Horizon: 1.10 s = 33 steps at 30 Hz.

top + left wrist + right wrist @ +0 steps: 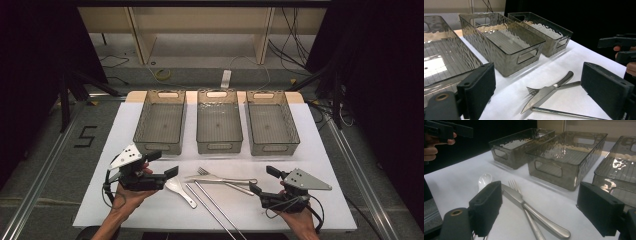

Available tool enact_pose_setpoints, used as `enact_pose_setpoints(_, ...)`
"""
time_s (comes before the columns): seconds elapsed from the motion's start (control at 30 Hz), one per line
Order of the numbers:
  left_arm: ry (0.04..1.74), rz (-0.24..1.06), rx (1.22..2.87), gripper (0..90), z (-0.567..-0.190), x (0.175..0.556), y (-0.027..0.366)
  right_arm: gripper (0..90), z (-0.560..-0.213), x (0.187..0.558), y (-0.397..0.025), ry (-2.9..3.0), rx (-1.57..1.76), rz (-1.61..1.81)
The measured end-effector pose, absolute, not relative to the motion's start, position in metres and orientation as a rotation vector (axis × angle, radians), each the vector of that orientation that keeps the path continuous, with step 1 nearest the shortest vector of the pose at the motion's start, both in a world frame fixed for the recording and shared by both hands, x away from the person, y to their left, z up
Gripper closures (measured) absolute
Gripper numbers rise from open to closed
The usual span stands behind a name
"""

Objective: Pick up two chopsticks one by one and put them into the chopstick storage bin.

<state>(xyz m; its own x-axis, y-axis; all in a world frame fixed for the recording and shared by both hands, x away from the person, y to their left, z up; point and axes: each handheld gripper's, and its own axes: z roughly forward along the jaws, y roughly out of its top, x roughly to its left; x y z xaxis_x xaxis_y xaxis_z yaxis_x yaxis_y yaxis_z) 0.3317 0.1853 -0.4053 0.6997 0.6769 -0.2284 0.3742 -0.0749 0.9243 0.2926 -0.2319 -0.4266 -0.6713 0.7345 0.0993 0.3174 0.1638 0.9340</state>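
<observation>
Knife (529, 207) and fork (515, 187): polished metal, smooth, with a satin sheen along the handles. Two chopsticks (210, 202): thin metal rods, bright and smooth. Spoon (484, 180): glossy white, plastic or ceramic (which of the two cannot be told). Three bins at the far side, left (161, 144), middle (219, 145) and right (272, 146): smoky translucent plastic, walls rippled and glossy, floors finely ribbed. Table cover (320, 165): matt white, smooth. Left gripper (162, 164) and right gripper (264, 180): matt black jaws with a faintly grainy face; top plates of dull grey.
</observation>
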Motion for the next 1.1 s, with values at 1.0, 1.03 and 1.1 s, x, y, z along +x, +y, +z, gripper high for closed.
enact_pose_setpoints(1.0,0.855,0.319,1.698,12.0,-0.406,0.332,0.184,36.7,-0.414,0.308,-0.148,2.723,0.818,0.817)
enact_pose_setpoints(1.03,0.851,0.323,1.704,12.0,-0.406,0.332,0.184,37.9,-0.417,0.308,-0.143,2.751,0.801,0.780)
enact_pose_setpoints(1.1,0.849,0.322,1.705,12.0,-0.405,0.332,0.184,39.0,-0.420,0.308,-0.138,2.771,0.787,0.751)
